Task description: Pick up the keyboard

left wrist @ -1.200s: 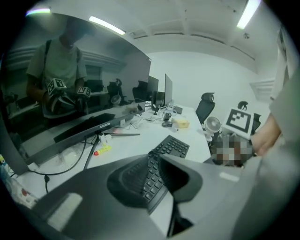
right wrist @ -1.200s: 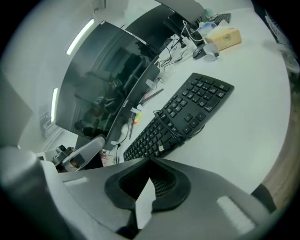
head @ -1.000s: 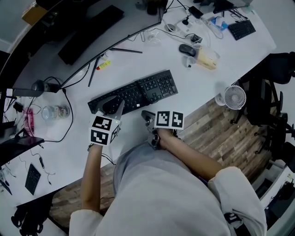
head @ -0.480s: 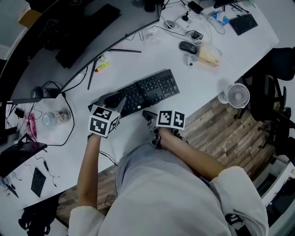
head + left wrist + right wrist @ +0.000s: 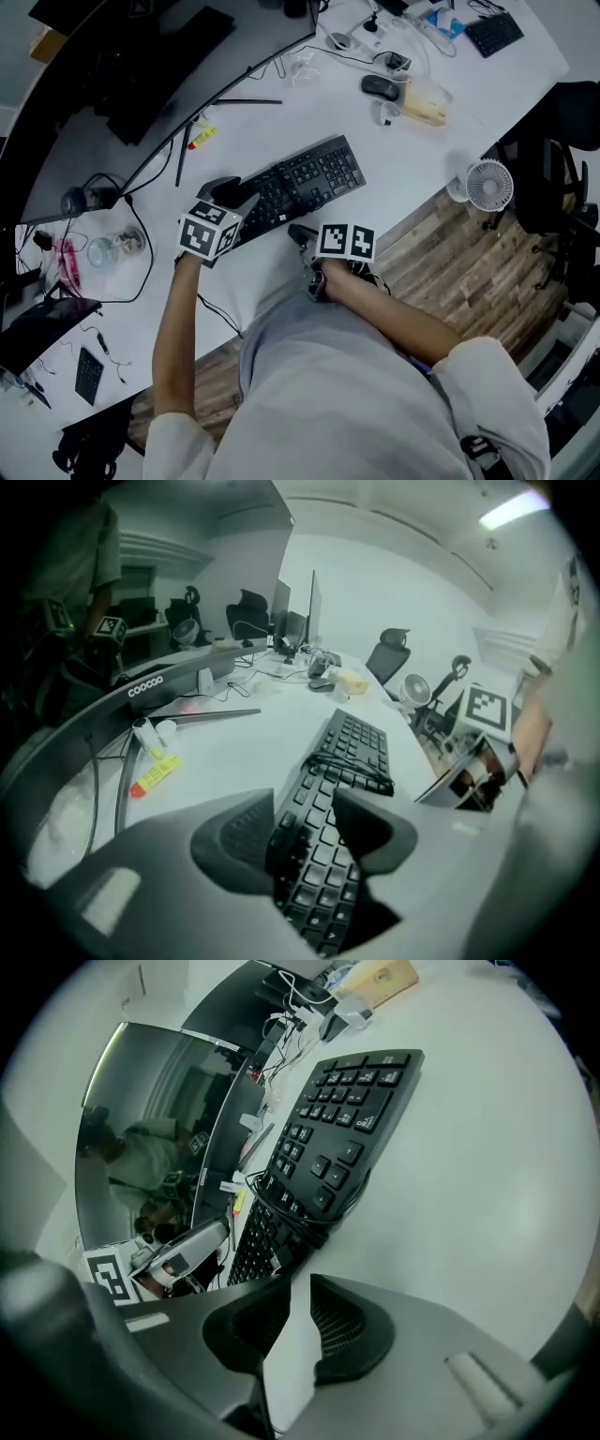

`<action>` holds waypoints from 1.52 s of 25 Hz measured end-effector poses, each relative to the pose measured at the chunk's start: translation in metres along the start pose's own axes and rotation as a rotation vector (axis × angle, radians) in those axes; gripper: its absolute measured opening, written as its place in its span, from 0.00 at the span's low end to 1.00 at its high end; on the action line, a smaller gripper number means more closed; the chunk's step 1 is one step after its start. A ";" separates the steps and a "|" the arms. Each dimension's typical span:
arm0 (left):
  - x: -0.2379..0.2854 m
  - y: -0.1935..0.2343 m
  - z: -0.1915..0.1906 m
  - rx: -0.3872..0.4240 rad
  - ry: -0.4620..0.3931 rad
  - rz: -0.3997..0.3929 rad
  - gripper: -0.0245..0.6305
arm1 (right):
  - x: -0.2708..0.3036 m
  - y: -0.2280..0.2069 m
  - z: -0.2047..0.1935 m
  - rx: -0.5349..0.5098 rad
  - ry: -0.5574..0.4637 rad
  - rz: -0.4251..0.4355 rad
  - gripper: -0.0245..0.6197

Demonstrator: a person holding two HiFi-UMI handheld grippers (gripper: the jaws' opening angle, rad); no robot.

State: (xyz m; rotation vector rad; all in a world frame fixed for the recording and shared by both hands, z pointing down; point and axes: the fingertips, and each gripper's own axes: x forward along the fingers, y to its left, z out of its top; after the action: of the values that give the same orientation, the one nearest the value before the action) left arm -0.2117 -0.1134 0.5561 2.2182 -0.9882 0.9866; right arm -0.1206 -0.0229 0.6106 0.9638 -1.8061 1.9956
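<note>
Straddling the left end of a black keyboard [image 5: 300,183], the left gripper [image 5: 230,194] holds its jaws apart, with rows of keys showing in the gap between them; whether the pads touch the keys cannot be told; the keyboard lies flat and at a slant on a white desk [image 5: 403,159], in front of a curved monitor [image 5: 141,84]; a dark cable [image 5: 352,772] is wound round its middle; the right gripper [image 5: 298,232] sits just beside the keyboard's near edge, its jaws only narrowly apart over bare desk, with nothing between them; in the right gripper view the keyboard runs away from the jaws toward the far end of the desk, the number pad at the far end; a yellow marker [image 5: 155,773] lies to the left of the keyboard, near the monitor's foot; a mouse [image 5: 379,87] rests well apart, beyond the keyboard's right end; a small white fan [image 5: 489,185] stands at the desk's edge on the right.
</note>
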 end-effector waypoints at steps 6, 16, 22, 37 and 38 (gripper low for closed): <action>0.015 0.005 -0.005 0.003 0.075 -0.097 0.04 | 0.005 0.001 -0.001 -0.005 0.011 -0.002 0.13; 0.036 0.005 -0.003 0.032 0.171 -0.237 0.04 | 0.014 -0.001 0.001 -0.024 0.034 -0.025 0.13; 0.047 0.004 -0.012 0.043 0.237 -0.307 0.04 | 0.021 0.002 0.001 -0.033 0.046 -0.022 0.13; 0.044 -0.010 -0.023 0.152 0.338 -0.397 0.04 | 0.025 0.003 0.001 -0.041 0.054 -0.015 0.13; 0.042 -0.009 -0.021 0.139 0.329 -0.399 0.04 | 0.025 0.003 0.001 -0.049 0.056 -0.015 0.13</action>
State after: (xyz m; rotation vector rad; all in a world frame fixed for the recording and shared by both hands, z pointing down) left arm -0.1932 -0.1108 0.5998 2.1496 -0.3238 1.2022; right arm -0.1404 -0.0299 0.6239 0.8960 -1.8035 1.9407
